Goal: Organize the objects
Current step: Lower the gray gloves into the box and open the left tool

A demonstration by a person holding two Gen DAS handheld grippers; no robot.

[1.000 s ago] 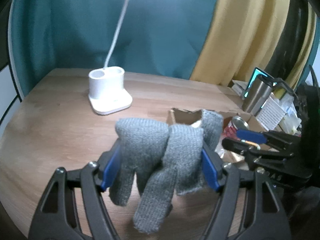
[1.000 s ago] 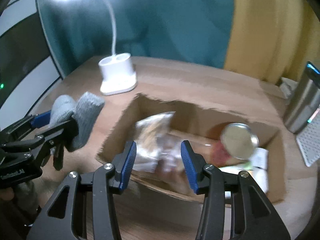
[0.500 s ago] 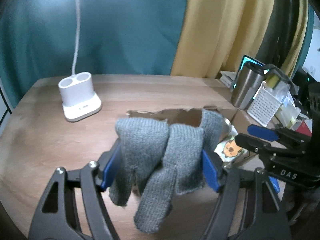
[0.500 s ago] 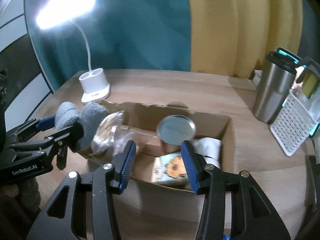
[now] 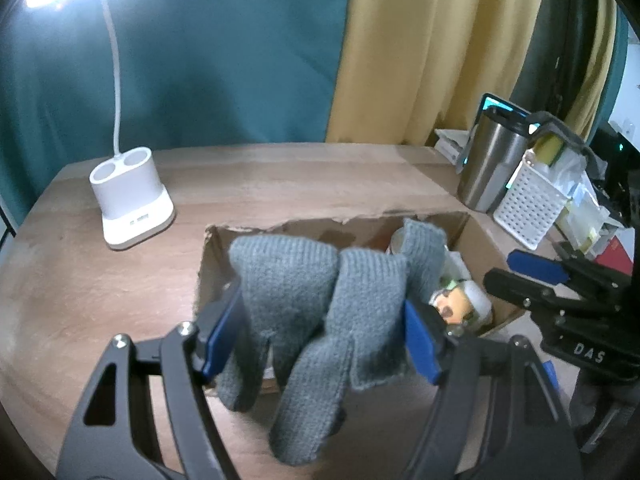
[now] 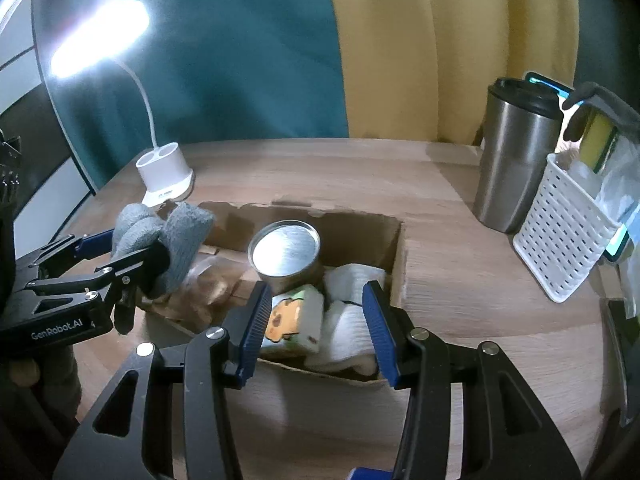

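My left gripper [image 5: 320,336] is shut on a grey knit glove [image 5: 316,300] and holds it over the left end of an open cardboard box [image 5: 208,264]. In the right wrist view the glove [image 6: 168,236] hangs at the box's left rim [image 6: 392,264]. My right gripper [image 6: 316,328] is open and empty above the box's near side. In the box lie a silver-lidded tin [image 6: 285,248], a small packet with a cartoon face [image 6: 294,318], white cloth [image 6: 352,316] and a clear bag of snacks [image 6: 208,284].
A white desk lamp base [image 5: 130,200] stands at the back left of the wooden table [image 5: 300,172]. A steel tumbler [image 6: 516,160] and a white perforated basket [image 6: 560,232] stand at the right. Teal and yellow curtains hang behind.
Both grippers have moved closer over the box, and the glove now hangs above its left end. The right gripper has stayed open.
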